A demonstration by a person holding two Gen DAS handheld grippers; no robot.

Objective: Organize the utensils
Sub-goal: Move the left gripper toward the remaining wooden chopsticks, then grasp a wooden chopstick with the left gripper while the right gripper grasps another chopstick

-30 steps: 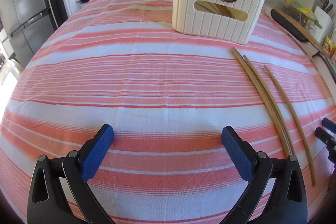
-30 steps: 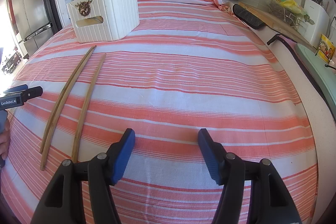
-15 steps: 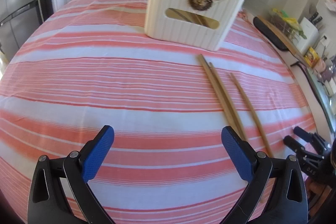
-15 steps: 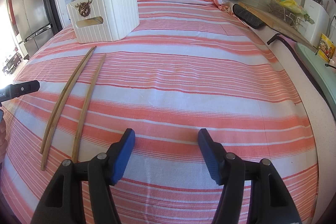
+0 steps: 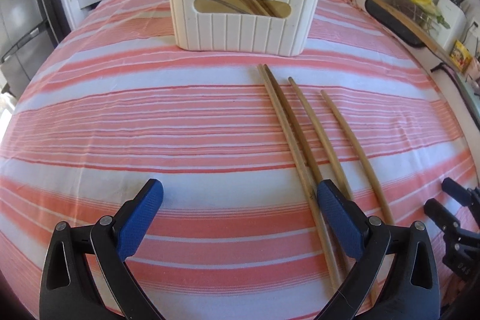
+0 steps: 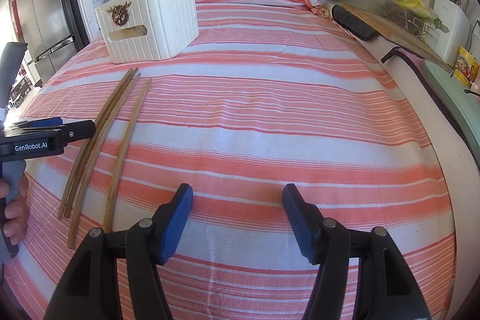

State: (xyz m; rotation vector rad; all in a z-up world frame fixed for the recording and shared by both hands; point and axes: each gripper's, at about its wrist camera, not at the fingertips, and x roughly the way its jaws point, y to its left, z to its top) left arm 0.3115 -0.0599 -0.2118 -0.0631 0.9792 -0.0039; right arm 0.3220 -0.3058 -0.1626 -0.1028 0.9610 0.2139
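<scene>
The left gripper (image 5: 240, 210) has its blue-padded fingers (image 5: 141, 218) spread wide apart, holding nothing, low in the frame above the tabletop's pink-and-white striped cloth (image 5: 150, 125). Its right finger overlaps the near part of the four long wooden chopsticks (image 5: 303, 137); whether it touches them cannot be told. The chopsticks lie loose on the cloth, right of centre, their far tips just short of the cream ribbed plastic box with a brass stag emblem (image 5: 244, 5) at upper centre. Their near ends are hidden behind the gripper. The box's slot shows more sticks inside, unclear how many. The right gripper (image 6: 237, 204) likewise has its fingers apart and empty, over bare cloth.
</scene>
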